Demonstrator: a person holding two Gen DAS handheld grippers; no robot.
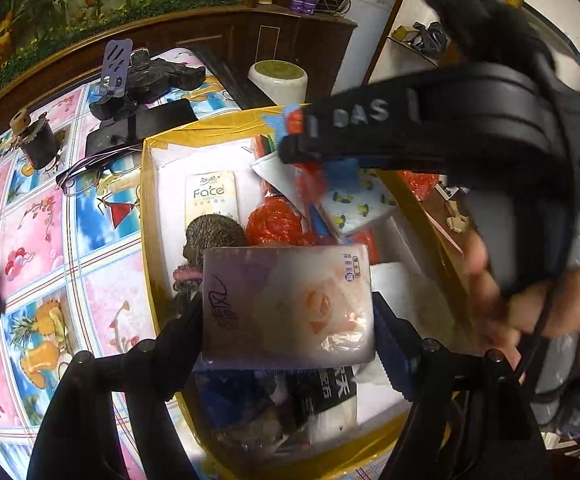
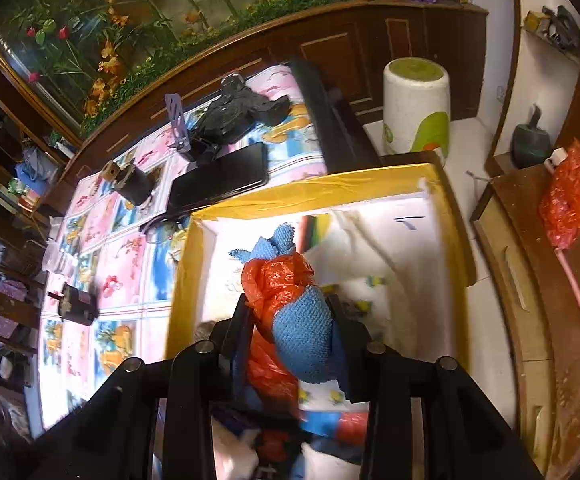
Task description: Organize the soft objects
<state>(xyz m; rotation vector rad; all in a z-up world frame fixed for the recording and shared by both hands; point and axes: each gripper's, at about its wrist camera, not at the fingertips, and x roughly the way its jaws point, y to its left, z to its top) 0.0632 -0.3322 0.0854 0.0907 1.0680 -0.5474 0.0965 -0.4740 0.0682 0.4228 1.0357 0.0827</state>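
Both claws loaded above crowded box (image 2: 330,190): left claw (image 1: 287,312), right claw (image 2: 290,332).

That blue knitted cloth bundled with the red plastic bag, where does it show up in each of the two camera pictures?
Left wrist view: the blue cloth peeks out, blurred, upper centre-right, under the right gripper, above the yellow box.
Right wrist view: the blue cloth sits at centre, clamped with the red plastic bag between the gripper's fingers.
Shared landmark: the white stool with the green top, beyond the box.
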